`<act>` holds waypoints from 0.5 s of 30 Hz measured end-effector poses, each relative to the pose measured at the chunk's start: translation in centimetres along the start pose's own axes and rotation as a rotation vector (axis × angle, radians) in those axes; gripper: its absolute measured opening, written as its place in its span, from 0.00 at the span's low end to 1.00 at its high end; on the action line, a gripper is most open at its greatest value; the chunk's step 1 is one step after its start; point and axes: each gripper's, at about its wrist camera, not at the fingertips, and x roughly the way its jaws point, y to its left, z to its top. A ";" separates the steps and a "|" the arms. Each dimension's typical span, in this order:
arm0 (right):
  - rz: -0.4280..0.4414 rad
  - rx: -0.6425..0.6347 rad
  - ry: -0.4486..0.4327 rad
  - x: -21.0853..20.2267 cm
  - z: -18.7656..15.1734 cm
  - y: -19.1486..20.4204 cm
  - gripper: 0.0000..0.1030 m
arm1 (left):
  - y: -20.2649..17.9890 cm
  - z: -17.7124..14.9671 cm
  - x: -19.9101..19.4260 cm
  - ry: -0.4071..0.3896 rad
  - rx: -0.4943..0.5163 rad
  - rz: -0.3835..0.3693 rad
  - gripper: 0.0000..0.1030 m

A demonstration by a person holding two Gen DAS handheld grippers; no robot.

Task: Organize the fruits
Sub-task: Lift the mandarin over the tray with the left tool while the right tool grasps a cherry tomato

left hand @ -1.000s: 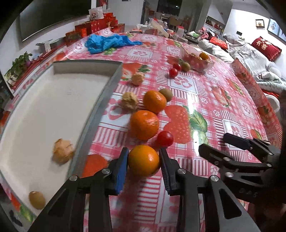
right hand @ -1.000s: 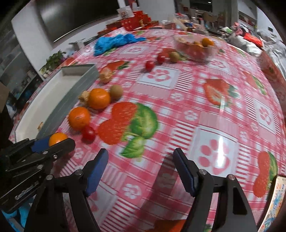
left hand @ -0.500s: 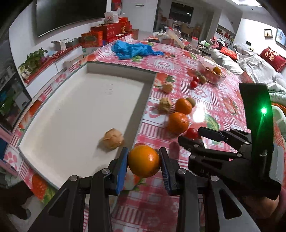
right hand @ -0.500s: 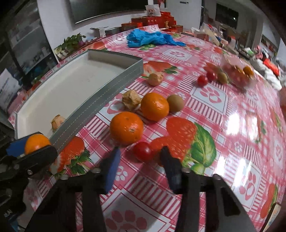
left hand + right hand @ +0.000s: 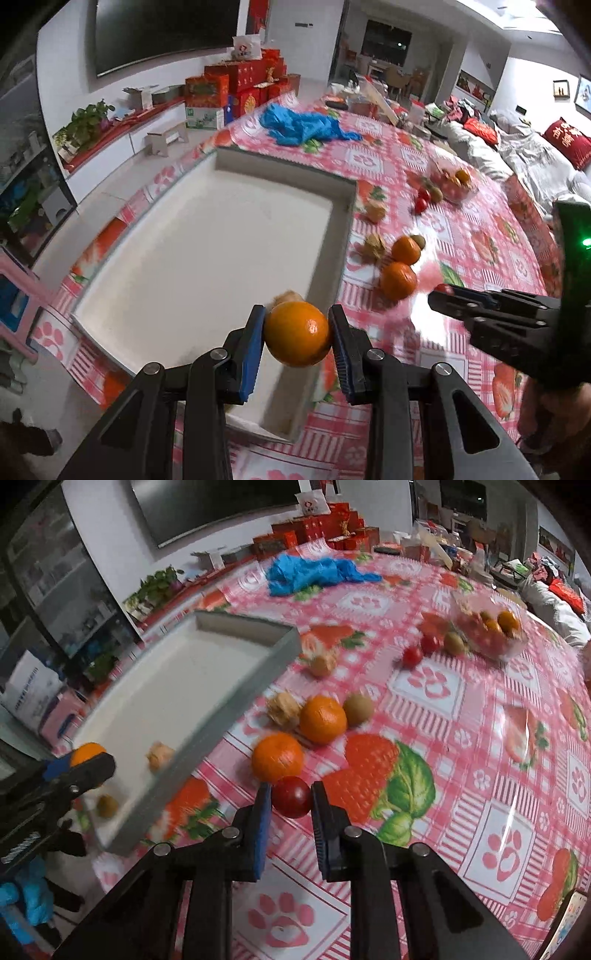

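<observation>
Filling tray [image 5: 229,698]: two fruits inside; left gripper [image 5: 297,334] pinching orange [image 5: 297,332] above it, right gripper [image 5: 291,799] pinching tomato [image 5: 291,796] beside it; several fruits outside

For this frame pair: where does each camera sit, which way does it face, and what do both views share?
Left wrist: on the left gripper, looking down over the tray; its fingers clamp an orange; the right gripper shows at right.
Right wrist: on the right gripper, facing the tablecloth; it clamps a tomato.
Shared: tray, held orange, blue cloth.
</observation>
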 end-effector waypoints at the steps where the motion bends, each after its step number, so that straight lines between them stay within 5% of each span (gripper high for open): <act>1: 0.012 -0.001 -0.007 -0.3 0.5 0.4 0.22 | 0.3 0.2 -0.2 -0.008 -0.003 0.006 0.35; 15: 0.127 -0.134 -0.041 -0.5 7.8 9.1 0.22 | 6.3 4.3 -1.9 -0.070 -0.043 0.113 0.35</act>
